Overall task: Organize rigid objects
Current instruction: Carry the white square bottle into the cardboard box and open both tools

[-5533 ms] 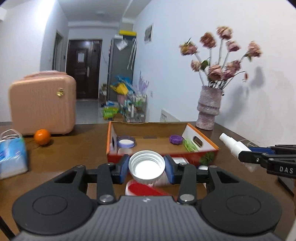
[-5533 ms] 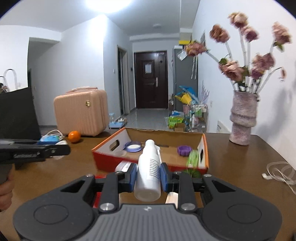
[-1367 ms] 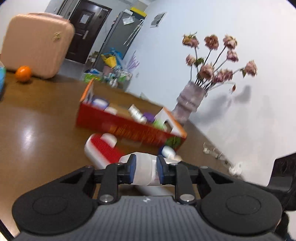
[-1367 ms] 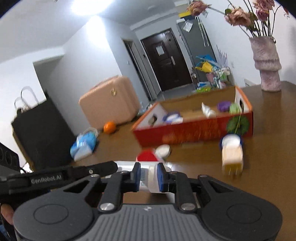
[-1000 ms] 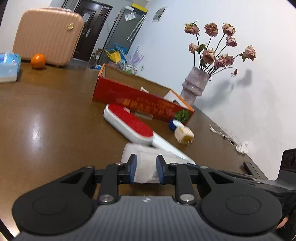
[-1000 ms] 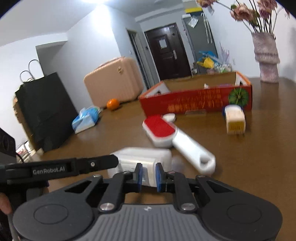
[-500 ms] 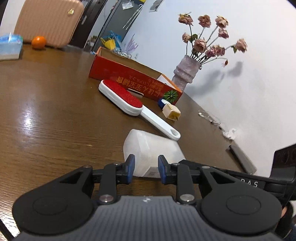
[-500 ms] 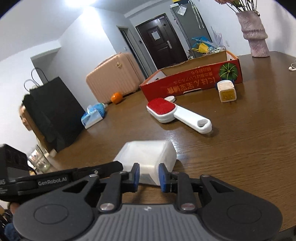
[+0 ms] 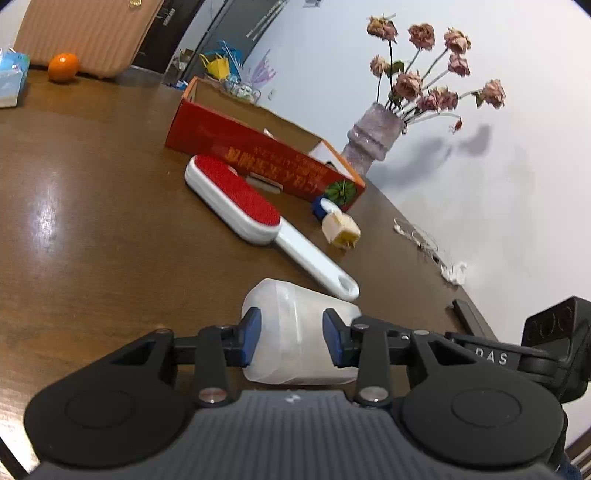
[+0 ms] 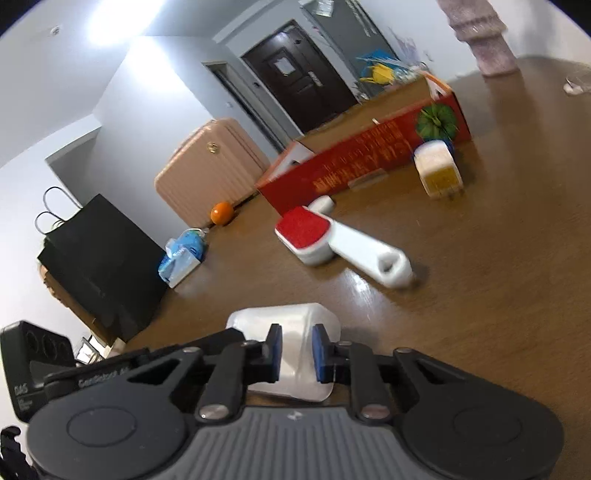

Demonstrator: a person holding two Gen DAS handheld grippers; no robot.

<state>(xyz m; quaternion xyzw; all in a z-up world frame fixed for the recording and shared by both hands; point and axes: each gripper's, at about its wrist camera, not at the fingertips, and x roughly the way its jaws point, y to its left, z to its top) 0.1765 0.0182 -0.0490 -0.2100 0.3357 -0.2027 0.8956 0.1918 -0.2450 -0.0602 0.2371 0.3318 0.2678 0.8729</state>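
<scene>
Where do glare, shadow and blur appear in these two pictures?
Left wrist view: a bright glare patch lies on the table, and the flowers cast grey shadows on the wall. Right wrist view: the ceiling light is overexposed, and the lint brush looks slightly smeared; straight edges bend near the frame.

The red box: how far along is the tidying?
Done: cannot tell, because the red box hides its contents from this low angle. In hand: a white plastic container sits between both tools. The left hand-held gripper has just been opening, and the right hand-held gripper has been closing on it. Left: the lint brush, yellowish plug and small white cap lie outside the box.
</scene>
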